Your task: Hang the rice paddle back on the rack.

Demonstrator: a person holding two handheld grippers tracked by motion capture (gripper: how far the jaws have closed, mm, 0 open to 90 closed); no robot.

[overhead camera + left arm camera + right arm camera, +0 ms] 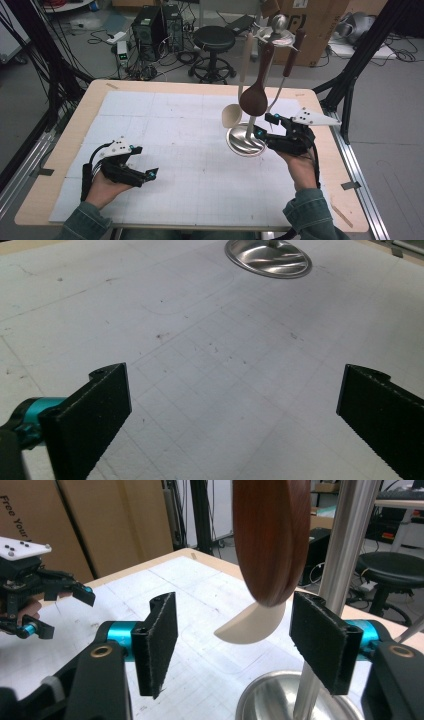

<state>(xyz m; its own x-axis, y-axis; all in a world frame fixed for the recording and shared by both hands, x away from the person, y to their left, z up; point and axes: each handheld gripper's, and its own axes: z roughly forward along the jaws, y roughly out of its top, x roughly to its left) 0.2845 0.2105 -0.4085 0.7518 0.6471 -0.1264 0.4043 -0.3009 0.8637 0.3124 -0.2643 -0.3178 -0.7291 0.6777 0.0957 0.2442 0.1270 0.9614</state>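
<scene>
A steel utensil stand (245, 141) with a round dish base and an upright pole stands right of the table's middle. From its top hang a dark brown wooden spoon (253, 99), a cream spoon (232, 116) and a third utensil with a brown handle (293, 52). My right gripper (266, 126) is open, level with the brown spoon's bowl (270, 540), which hangs between and just beyond the jaws. The cream spoon (252, 625) is behind it and the pole (345, 540) to its right. My left gripper (144, 161) is open and holds nothing at the front left, facing the base (267, 259).
A white gridded mat (165, 130) covers the wooden table (100, 87). Behind the table are a black stool (214, 40), computer towers (150, 27) and a cardboard box (320, 30). Black frame posts (350, 75) stand at the right and left.
</scene>
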